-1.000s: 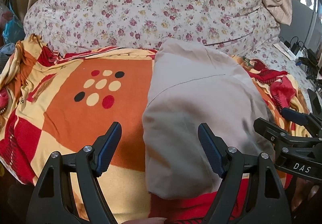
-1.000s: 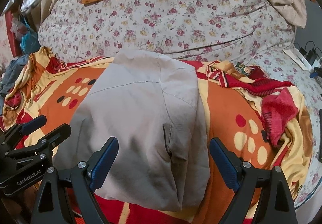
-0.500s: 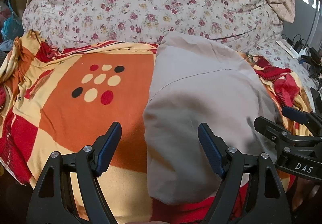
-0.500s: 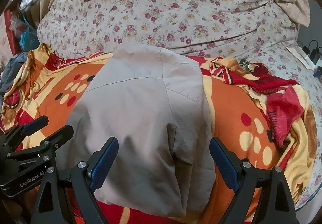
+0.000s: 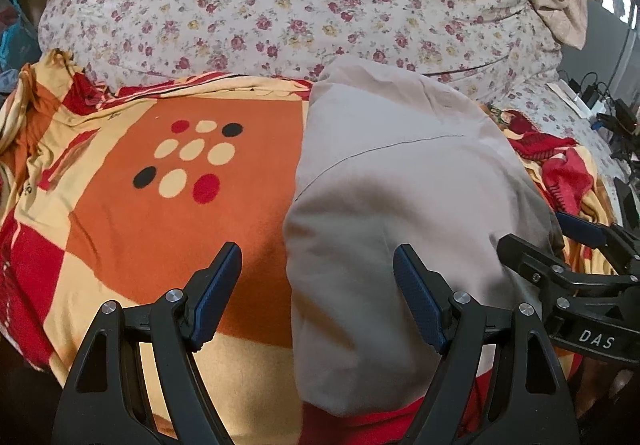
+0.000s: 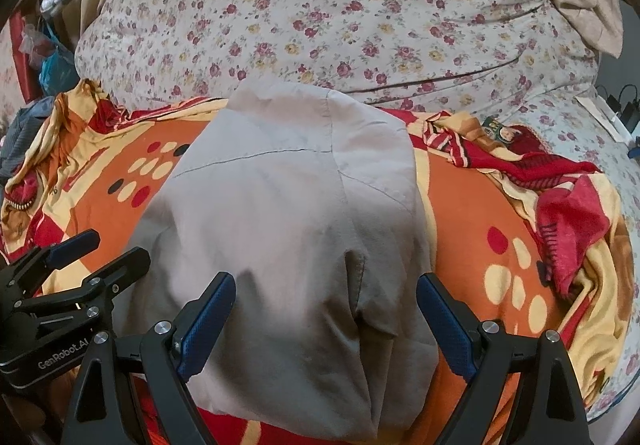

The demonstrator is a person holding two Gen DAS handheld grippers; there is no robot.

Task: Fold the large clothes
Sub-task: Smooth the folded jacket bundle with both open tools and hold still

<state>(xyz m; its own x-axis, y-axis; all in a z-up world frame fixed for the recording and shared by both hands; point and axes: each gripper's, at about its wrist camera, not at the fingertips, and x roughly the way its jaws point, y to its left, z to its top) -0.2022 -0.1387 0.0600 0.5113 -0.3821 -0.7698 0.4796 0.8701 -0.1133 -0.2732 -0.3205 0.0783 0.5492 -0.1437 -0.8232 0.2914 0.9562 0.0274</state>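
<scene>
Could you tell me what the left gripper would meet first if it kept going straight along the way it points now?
Most likely the left edge of the beige garment, with the orange blanket just beside it; the open left gripper straddles that boundary, and depth is uncertain.

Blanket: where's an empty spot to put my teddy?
The orange blanket has a bare patch left of the beige folded garment, around the dots. A smaller patch lies right of it, before the bunched red cloth. The near edge is crowded by both hand-held grippers.
</scene>
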